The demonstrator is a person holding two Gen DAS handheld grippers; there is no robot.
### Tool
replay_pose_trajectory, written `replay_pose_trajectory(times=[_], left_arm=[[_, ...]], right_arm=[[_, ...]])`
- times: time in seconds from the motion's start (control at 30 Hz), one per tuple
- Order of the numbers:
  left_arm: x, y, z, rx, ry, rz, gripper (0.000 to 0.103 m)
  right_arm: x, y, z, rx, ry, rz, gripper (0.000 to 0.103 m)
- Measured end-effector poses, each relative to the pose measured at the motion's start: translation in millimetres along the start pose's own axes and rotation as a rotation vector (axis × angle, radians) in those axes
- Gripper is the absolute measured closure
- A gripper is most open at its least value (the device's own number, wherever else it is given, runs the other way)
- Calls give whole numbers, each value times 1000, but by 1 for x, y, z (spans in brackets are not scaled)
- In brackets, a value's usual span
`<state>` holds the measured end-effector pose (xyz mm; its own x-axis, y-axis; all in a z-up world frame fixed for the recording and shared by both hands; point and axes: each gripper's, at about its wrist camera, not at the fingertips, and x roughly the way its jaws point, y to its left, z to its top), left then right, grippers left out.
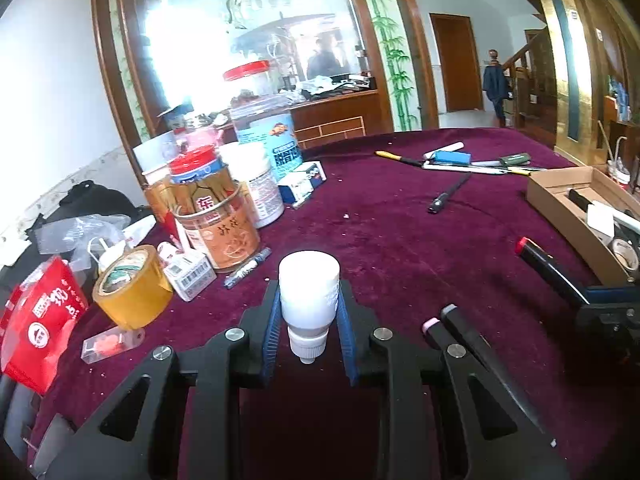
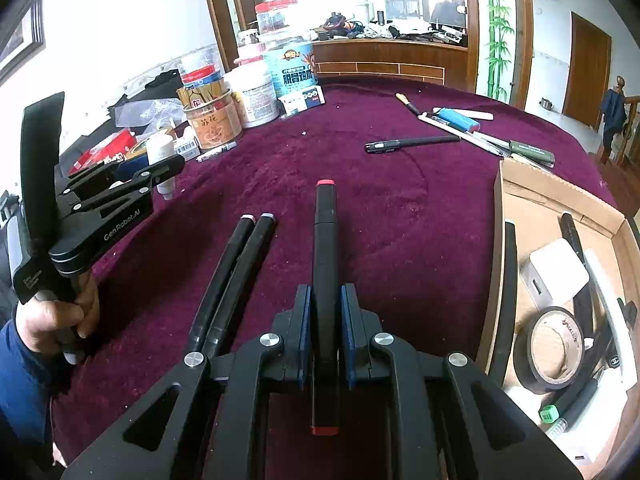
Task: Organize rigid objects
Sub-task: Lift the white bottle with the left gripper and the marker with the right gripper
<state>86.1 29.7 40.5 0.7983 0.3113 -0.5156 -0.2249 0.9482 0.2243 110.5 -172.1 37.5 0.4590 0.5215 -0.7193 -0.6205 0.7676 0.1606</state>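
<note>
L gripper (image 1: 308, 312) clamped on small white bottle (image 1: 309, 284), cap toward camera, held above maroon tablecloth (image 1: 400, 240). R gripper (image 2: 326, 312) closed on black marker w/ red caps (image 2: 325, 260), just left of cardboard box (image 2: 498, 240). Two more black markers (image 2: 236, 272) lay side by side on cloth betw. grippers.

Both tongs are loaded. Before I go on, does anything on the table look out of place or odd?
Nothing is spilled or broken. The white bottle sits cap-down in the left tongs, so it is upside down. Two black markers lie loose on the cloth outside the cardboard box. A few white crumbs dot the cloth.
</note>
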Motion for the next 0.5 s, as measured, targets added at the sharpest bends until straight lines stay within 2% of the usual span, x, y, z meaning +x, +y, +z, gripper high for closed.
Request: replay_pose_trajectory(times=[0.2, 0.5], left_arm=[[-1, -4, -1, 25, -19, 34, 79], [-2, -8, -1, 49, -30, 45, 79]], right_arm=[[2, -3, 0, 5, 3, -1, 91], [1, -6, 1, 18, 5, -2, 91]])
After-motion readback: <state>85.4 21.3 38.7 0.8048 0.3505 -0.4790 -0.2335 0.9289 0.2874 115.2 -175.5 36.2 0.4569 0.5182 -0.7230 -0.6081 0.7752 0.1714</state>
